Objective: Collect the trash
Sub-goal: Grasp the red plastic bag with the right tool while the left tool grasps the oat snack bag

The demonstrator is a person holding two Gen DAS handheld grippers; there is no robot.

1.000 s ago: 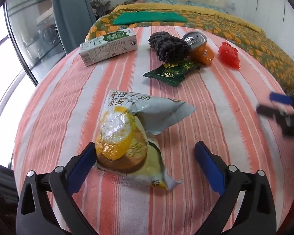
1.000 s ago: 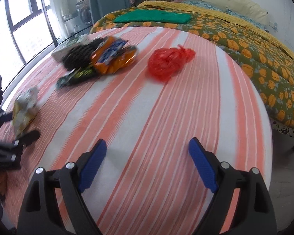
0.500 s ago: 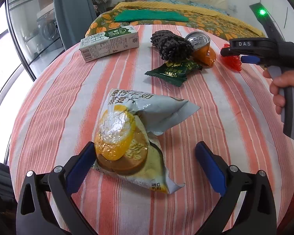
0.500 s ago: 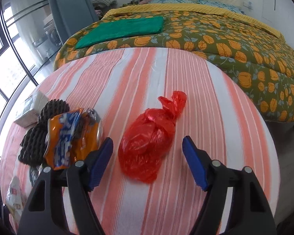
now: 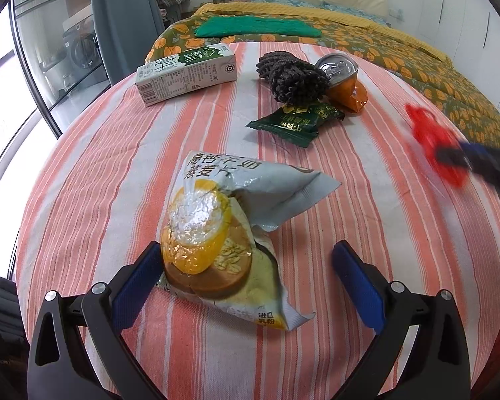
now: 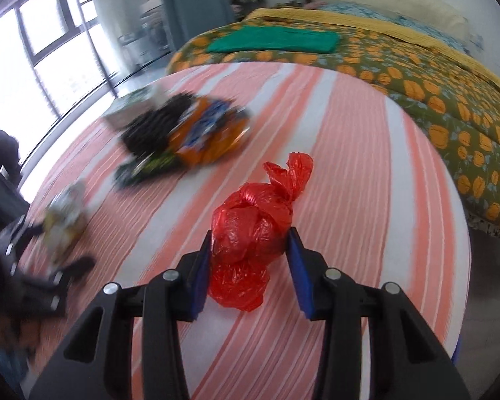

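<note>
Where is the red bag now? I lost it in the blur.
In the right wrist view the red bag sits clamped between the right gripper's fingers, over the striped tablecloth, right of the orange wrapper.

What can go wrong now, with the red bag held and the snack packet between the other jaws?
The right gripper pinches only thin crinkled film of the red bag, so it may slip or tear. The left gripper is open, its left pad touching the snack packet; closing may push the packet sideways.
</note>
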